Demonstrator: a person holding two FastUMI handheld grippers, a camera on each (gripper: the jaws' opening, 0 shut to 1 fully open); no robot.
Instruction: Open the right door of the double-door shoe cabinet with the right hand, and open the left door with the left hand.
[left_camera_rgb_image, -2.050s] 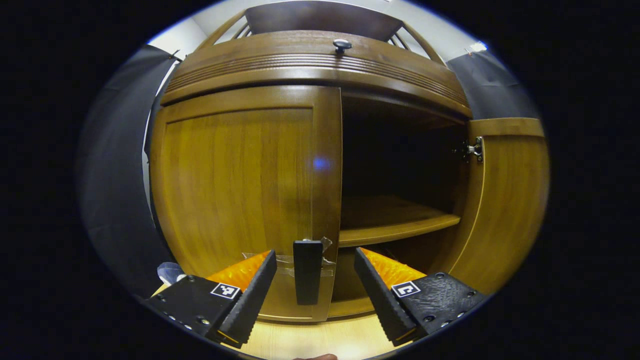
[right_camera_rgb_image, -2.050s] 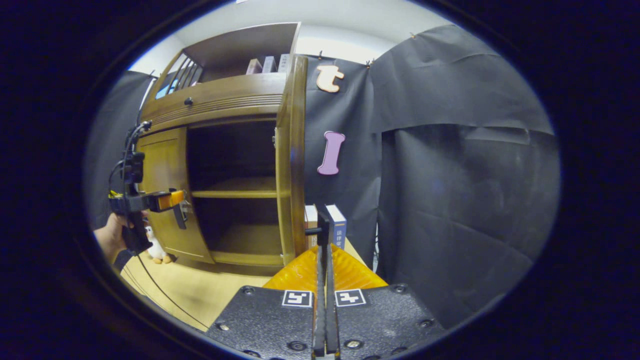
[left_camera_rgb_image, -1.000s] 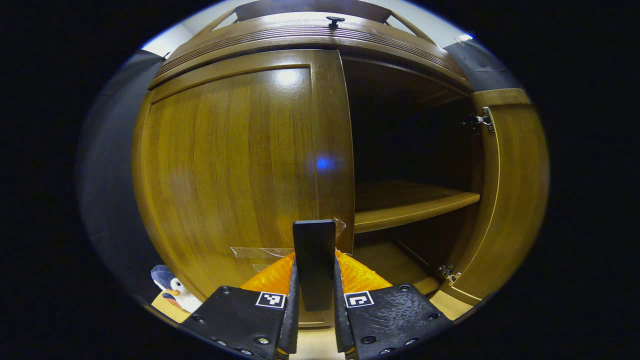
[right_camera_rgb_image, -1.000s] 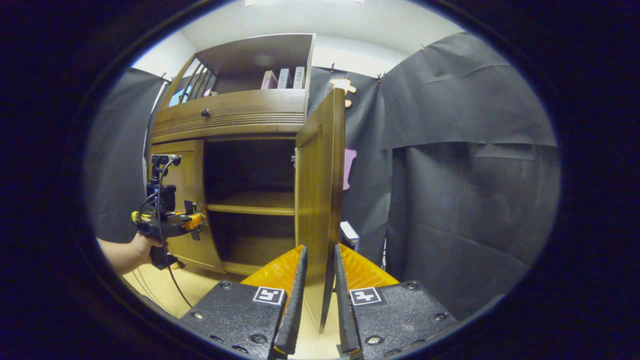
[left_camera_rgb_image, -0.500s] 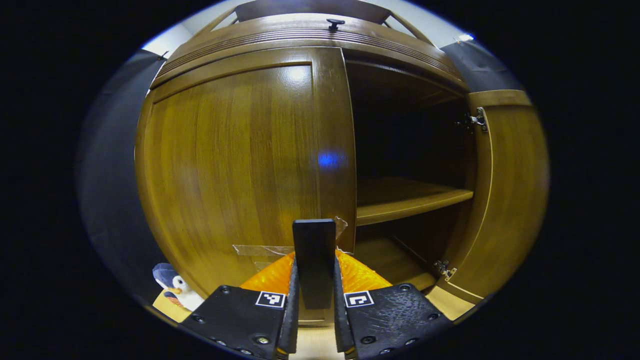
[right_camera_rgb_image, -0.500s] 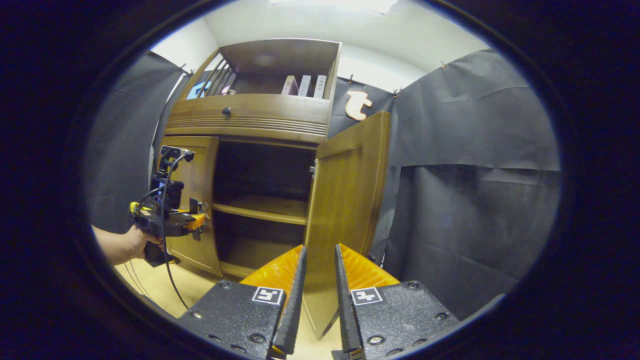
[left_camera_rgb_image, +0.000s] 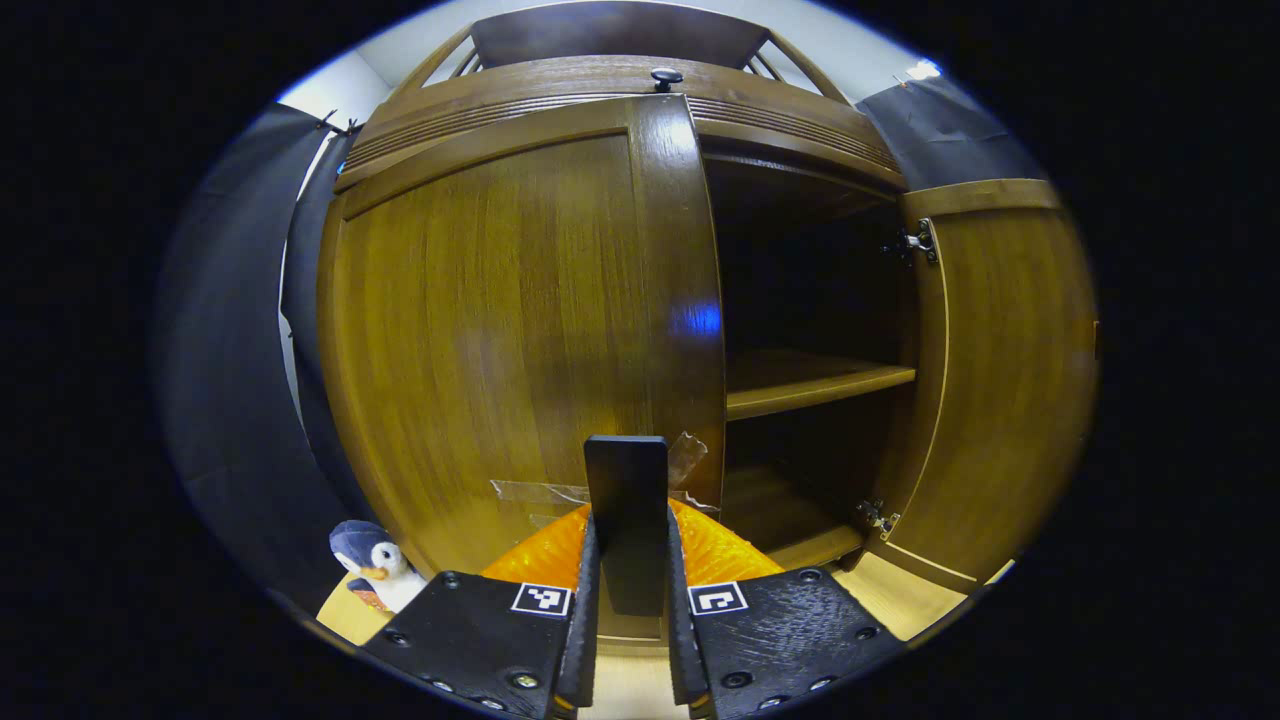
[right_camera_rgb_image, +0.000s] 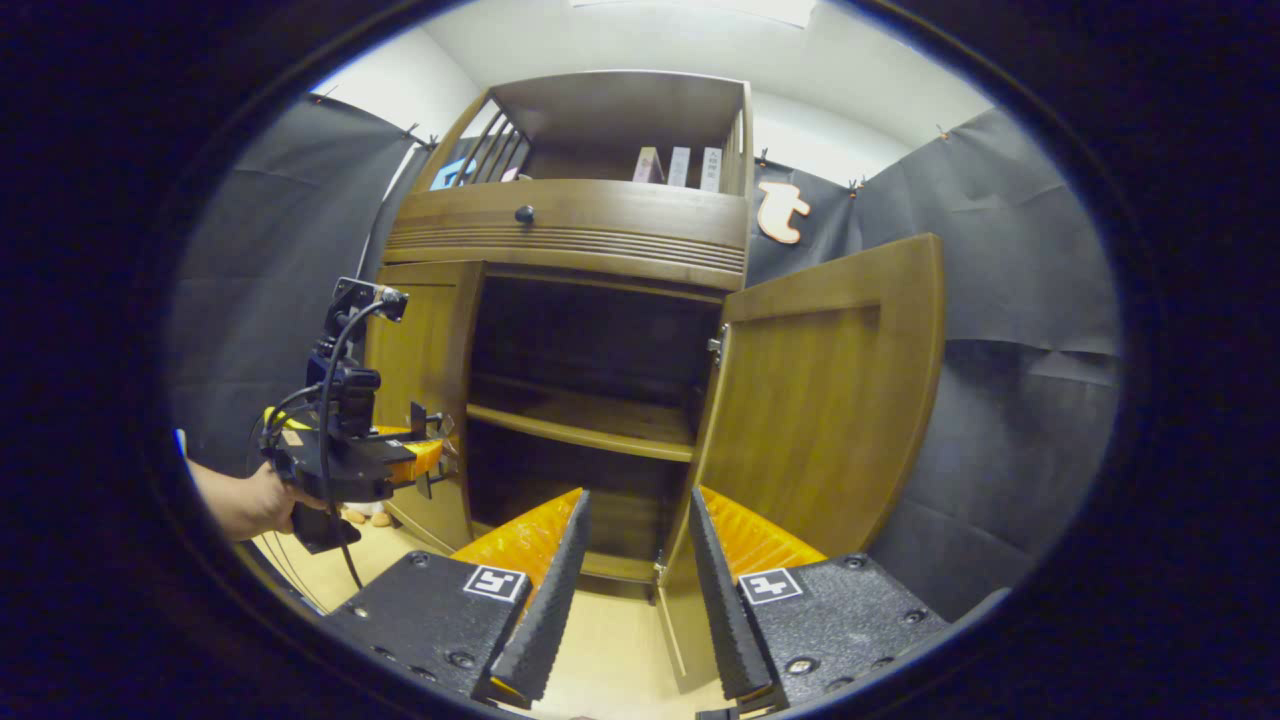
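The brown wooden shoe cabinet (right_camera_rgb_image: 570, 235) has two doors. In the left gripper view the left door (left_camera_rgb_image: 500, 330) stands slightly ajar, and my left gripper (left_camera_rgb_image: 630, 530) is shut on its black upright handle (left_camera_rgb_image: 626, 480). The right door (left_camera_rgb_image: 1000, 380) is swung wide open, showing dark shelves (left_camera_rgb_image: 815, 385). In the right gripper view the right door (right_camera_rgb_image: 820, 420) stands open ahead, and my right gripper (right_camera_rgb_image: 637, 500) is open in front of its lower edge, touching nothing. The left gripper (right_camera_rgb_image: 420, 465), held by a hand (right_camera_rgb_image: 240, 505), is at the left door (right_camera_rgb_image: 420, 360).
A penguin toy (left_camera_rgb_image: 375, 572) sits on the light wooden floor (right_camera_rgb_image: 620, 650) by the cabinet's left corner. A drawer with a dark knob (left_camera_rgb_image: 665, 76) runs above the doors. Books (right_camera_rgb_image: 680, 165) stand on the top shelf. Black cloth wall (right_camera_rgb_image: 1010, 420) hangs behind the right door.
My left gripper shut on the left door's handle and the door has started swinging out. My right gripper let go of the right door, opened and drew back as it turned left.
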